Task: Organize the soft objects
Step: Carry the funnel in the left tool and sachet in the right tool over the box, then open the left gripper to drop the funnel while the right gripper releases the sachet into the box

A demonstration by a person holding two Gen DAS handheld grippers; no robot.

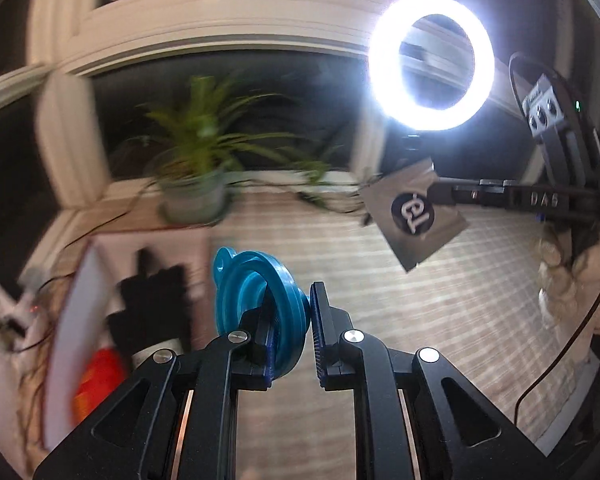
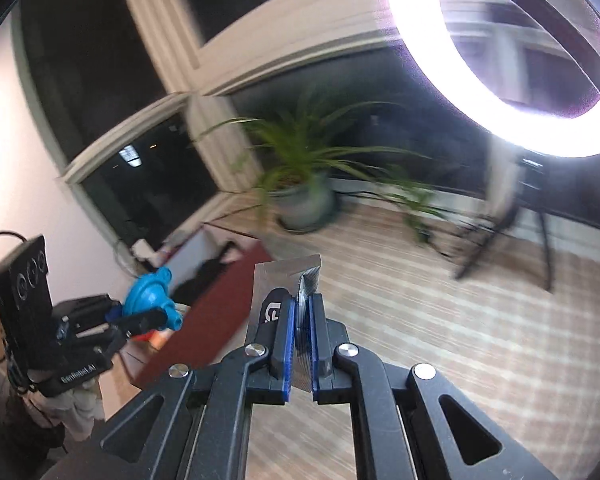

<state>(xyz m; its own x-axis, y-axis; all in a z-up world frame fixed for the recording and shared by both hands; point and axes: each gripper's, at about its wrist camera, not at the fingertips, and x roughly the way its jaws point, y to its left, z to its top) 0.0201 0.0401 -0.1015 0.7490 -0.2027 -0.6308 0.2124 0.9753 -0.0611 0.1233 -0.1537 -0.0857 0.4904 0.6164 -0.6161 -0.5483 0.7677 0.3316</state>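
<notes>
My left gripper is shut on a blue collapsible silicone funnel and holds it in the air; it also shows at the left of the right wrist view. My right gripper is shut on a silver foil pouch with a round black logo and holds it up. That pouch and the right gripper's fingers show at the right of the left wrist view. Both grippers are raised and level with each other, well apart.
A potted green plant stands on the plaid carpet by the dark window. A bright ring light on a tripod stands at the right. A dark red table edge and clutter with cables lie at the left.
</notes>
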